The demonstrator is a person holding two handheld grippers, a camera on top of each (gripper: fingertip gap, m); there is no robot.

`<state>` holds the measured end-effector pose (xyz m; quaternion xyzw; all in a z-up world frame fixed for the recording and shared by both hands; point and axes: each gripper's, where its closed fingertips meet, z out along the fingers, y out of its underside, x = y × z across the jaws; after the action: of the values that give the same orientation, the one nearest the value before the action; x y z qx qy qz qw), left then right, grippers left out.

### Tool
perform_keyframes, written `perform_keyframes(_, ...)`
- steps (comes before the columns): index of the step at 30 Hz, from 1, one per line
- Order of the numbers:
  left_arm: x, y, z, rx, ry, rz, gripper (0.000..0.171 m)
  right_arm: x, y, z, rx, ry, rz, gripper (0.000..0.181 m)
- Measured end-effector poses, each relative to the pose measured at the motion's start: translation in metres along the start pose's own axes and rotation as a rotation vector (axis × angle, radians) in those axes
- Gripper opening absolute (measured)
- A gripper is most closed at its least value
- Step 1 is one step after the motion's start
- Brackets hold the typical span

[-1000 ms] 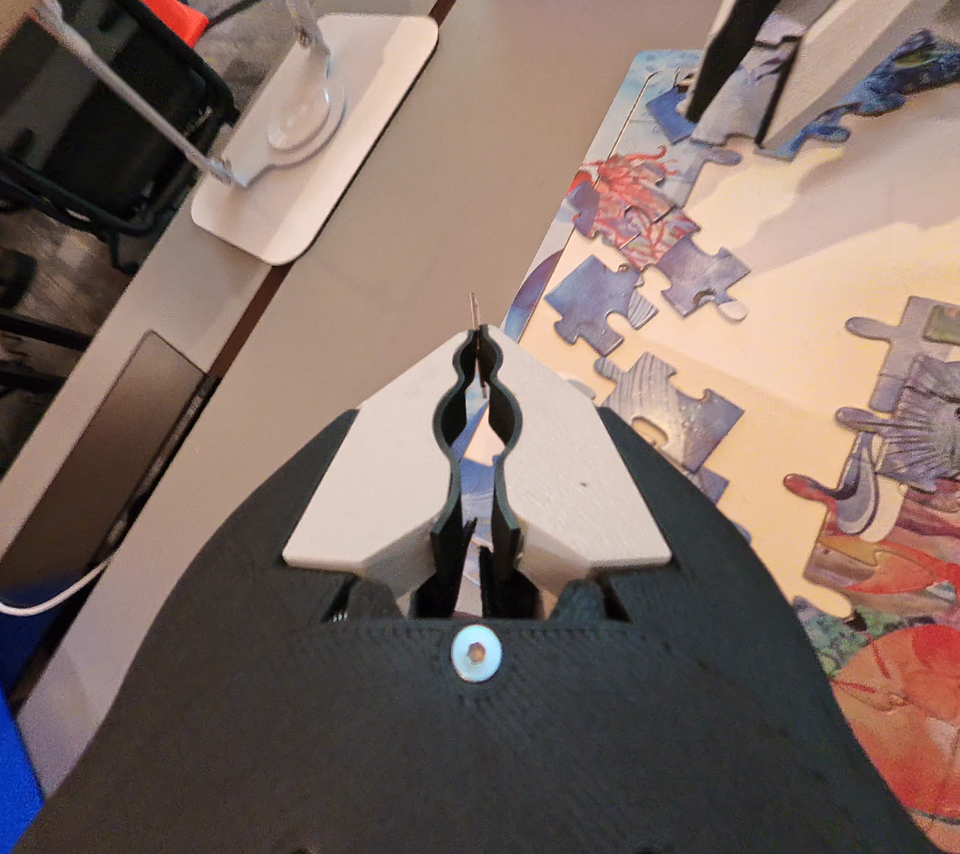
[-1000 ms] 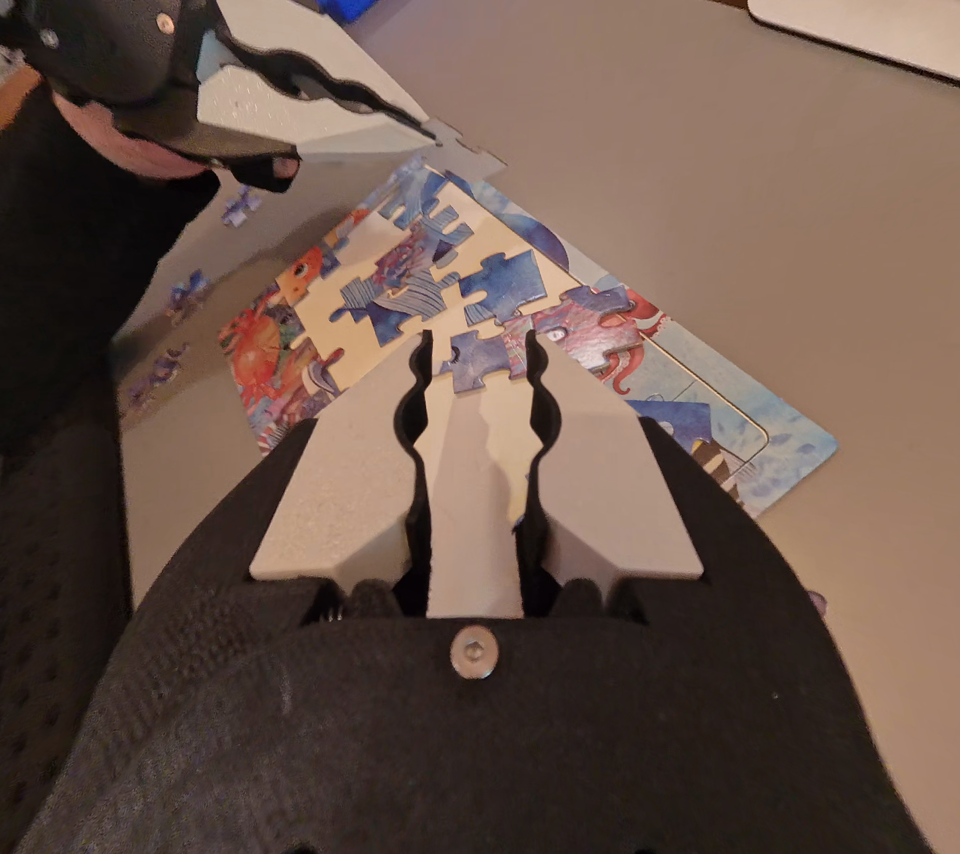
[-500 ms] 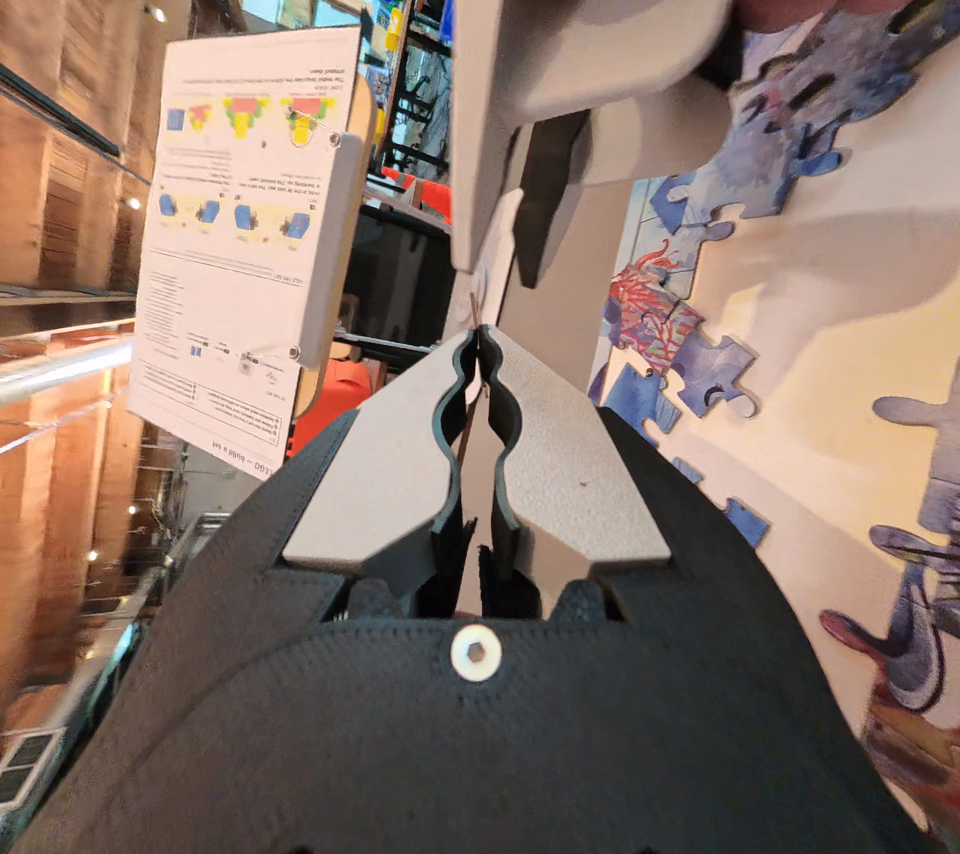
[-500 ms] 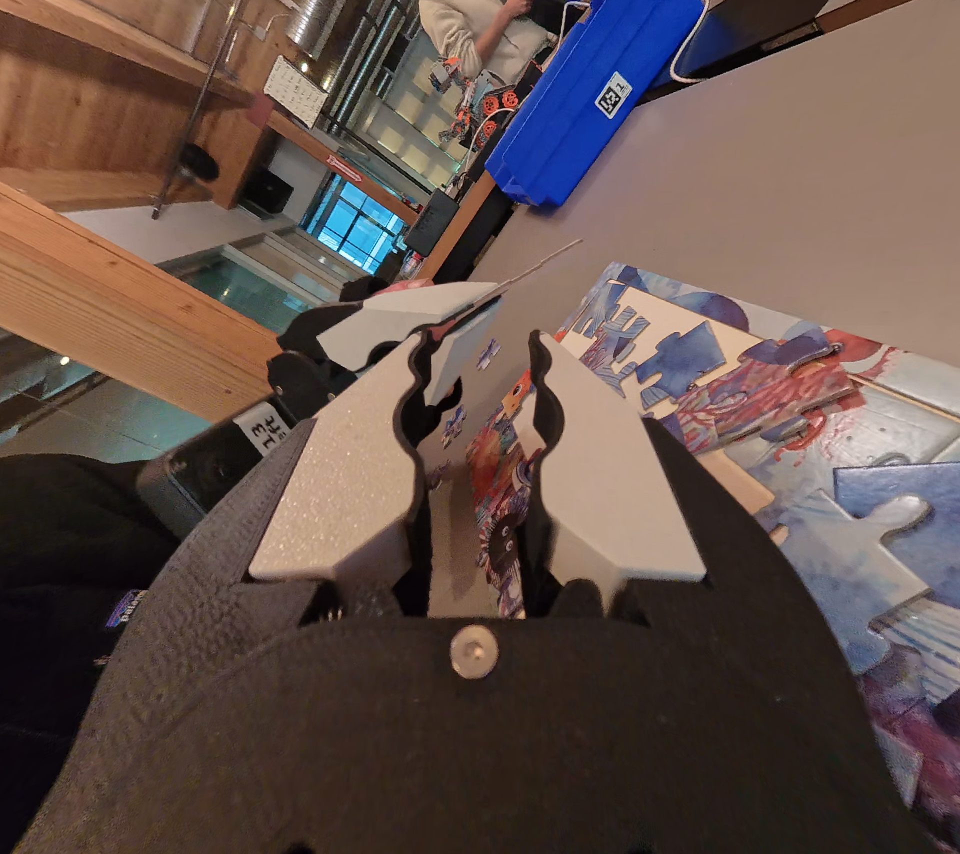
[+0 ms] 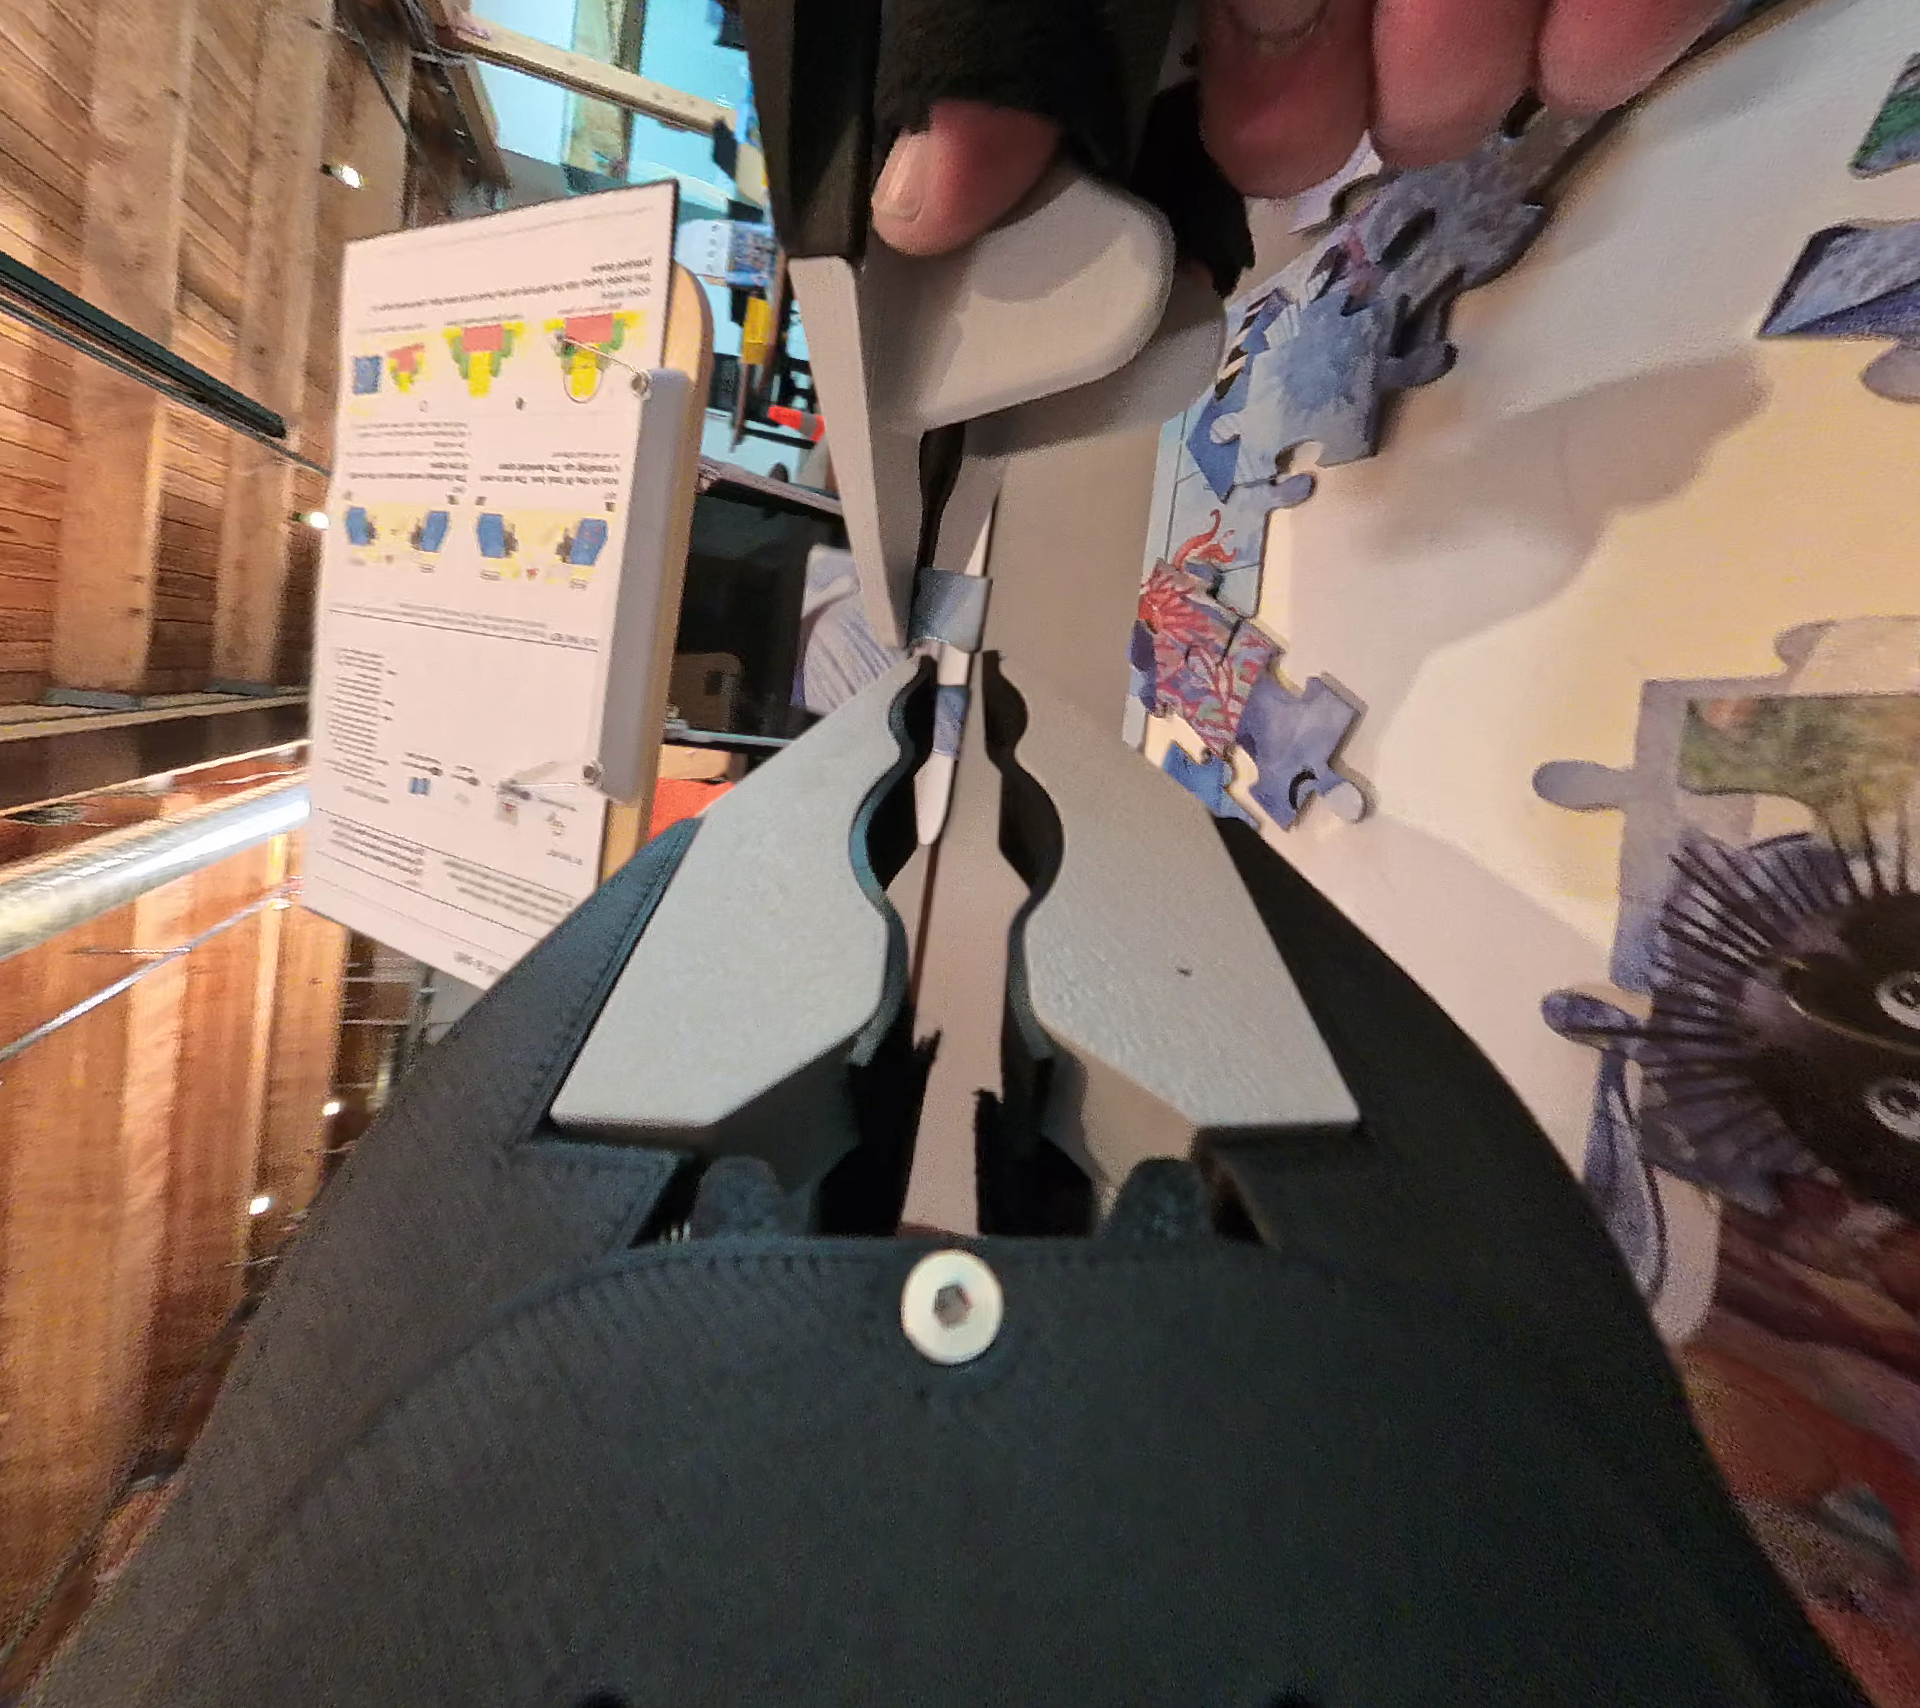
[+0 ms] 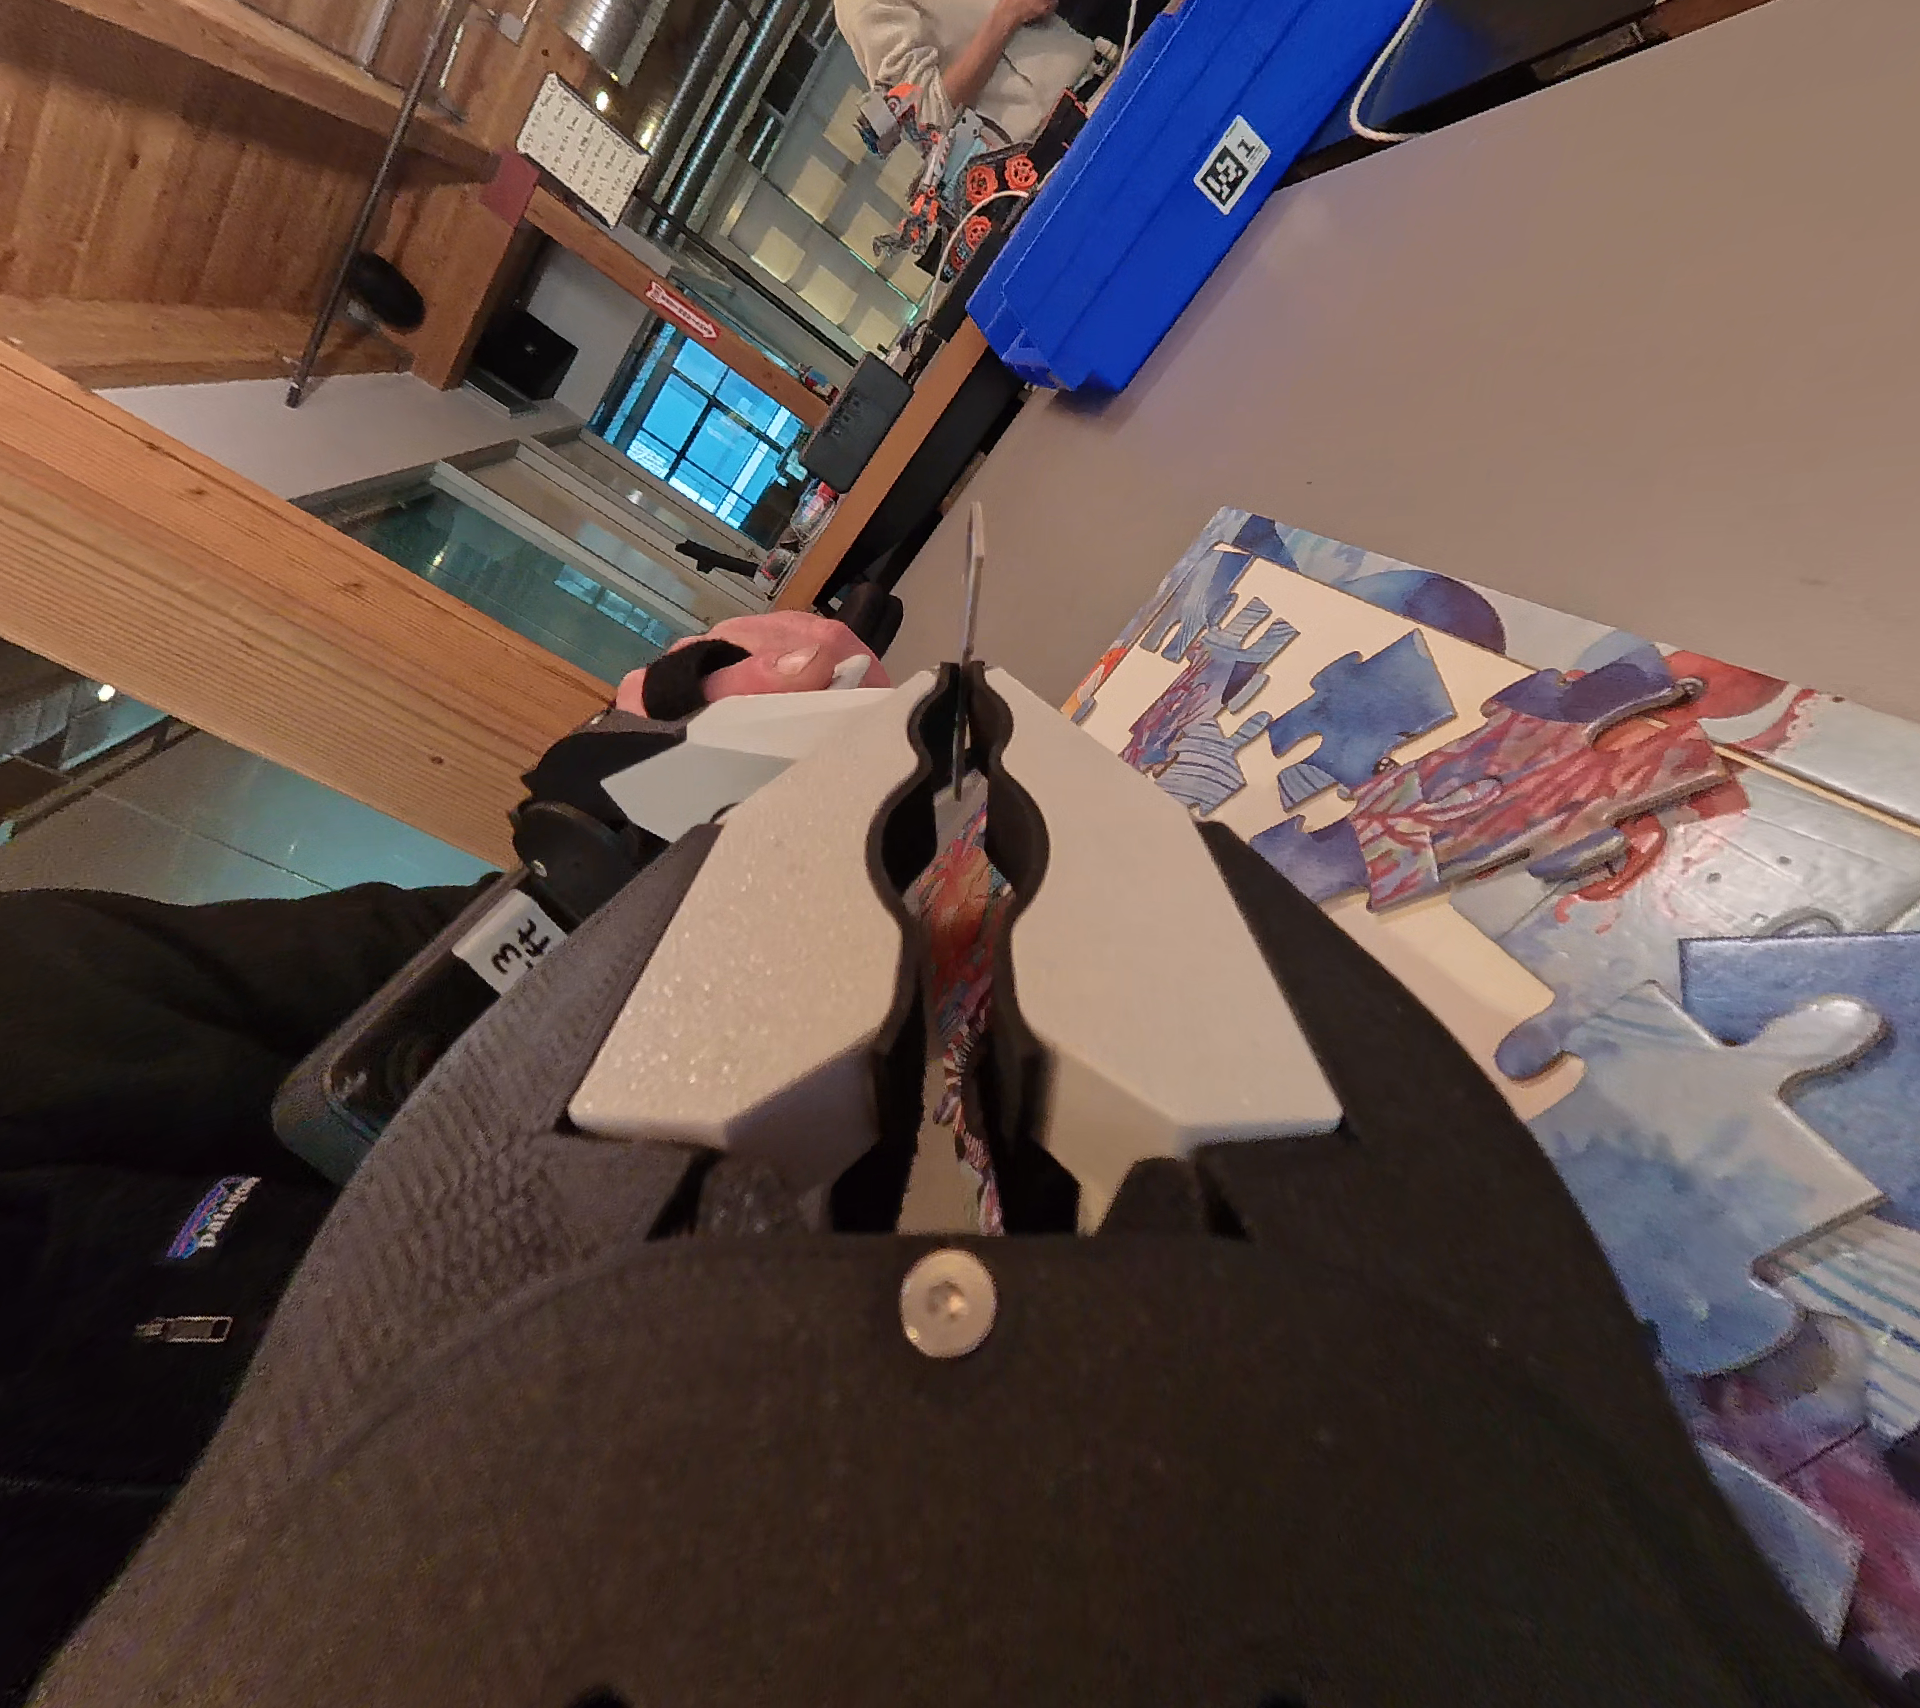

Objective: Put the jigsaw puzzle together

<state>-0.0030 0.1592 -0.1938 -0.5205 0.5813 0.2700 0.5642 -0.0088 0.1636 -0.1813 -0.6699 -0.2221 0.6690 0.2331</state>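
Note:
A thin blue-grey puzzle piece (image 5: pixel 951 609) stands edge-on between both grippers, above the table. My right gripper (image 6: pixel 966 684) is shut on the piece (image 6: pixel 972 578), which sticks out past its tips. In the left wrist view the right gripper (image 5: pixel 925 630) comes down from above, held by a hand, tip to tip with my left gripper (image 5: pixel 961 671). The left jaws stand slightly apart around the piece's lower edge. The puzzle board (image 5: pixel 1455 619) lies at the right with several pieces in it, among them a coral group (image 5: pixel 1195 640). It also shows in the right wrist view (image 6: pixel 1340 609).
A blue bin (image 6: pixel 1174 183) stands at the far end of the grey table (image 6: pixel 1558 308). An instruction sheet on a stand (image 5: pixel 488 567) is left of the grippers. A person (image 6: pixel 935 48) stands far off in the room. Wooden beams and shelves fill the left. Both grippers' tips are close together, under 4 cm apart.
Both grippers rose from the table and met tip to tip. The right gripper, open before, has shut on the piece. The left jaws, shut on it before, have parted.

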Motion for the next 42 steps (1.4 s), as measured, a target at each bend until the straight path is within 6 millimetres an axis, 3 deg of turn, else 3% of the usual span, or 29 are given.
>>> perform_keyframes(3, -0.002, 0.025, -0.014, -0.051, 0.058, -0.06, 0.04, 0.004, 0.001, -0.002, -0.006, 0.03, -0.01, 0.0)
perform_keyframes(6, -0.005, 0.07, -0.029, -0.116, 0.154, -0.226, 0.043, 0.016, 0.006, -0.007, -0.056, 0.111, -0.057, 0.0)
perform_keyframes(9, 0.012, 0.116, -0.036, -0.22, 0.36, -0.379, 0.048, 0.021, 0.009, -0.011, -0.095, 0.151, -0.095, 0.0)
perform_keyframes(13, 0.027, 0.15, -0.031, -0.255, 0.508, -0.519, 0.053, 0.029, 0.017, -0.011, -0.14, 0.189, -0.109, 0.0)
perform_keyframes(19, 0.044, 0.171, -0.019, -0.315, 0.68, -0.635, 0.07, 0.042, 0.035, -0.005, -0.238, 0.256, -0.152, 0.0)
perform_keyframes(24, 0.047, 0.182, -0.017, -0.322, 0.782, -0.712, 0.068, 0.048, 0.042, -0.003, -0.273, 0.276, -0.158, 0.0)
perform_keyframes(29, 0.052, 0.18, -0.019, -0.29, 0.889, -0.759, 0.058, 0.051, 0.047, -0.001, -0.306, 0.3, -0.182, 0.0)
perform_keyframes(42, 0.05, 0.184, -0.02, -0.277, 0.925, -0.754, 0.048, 0.052, 0.049, 0.0, -0.321, 0.304, -0.185, 0.0)
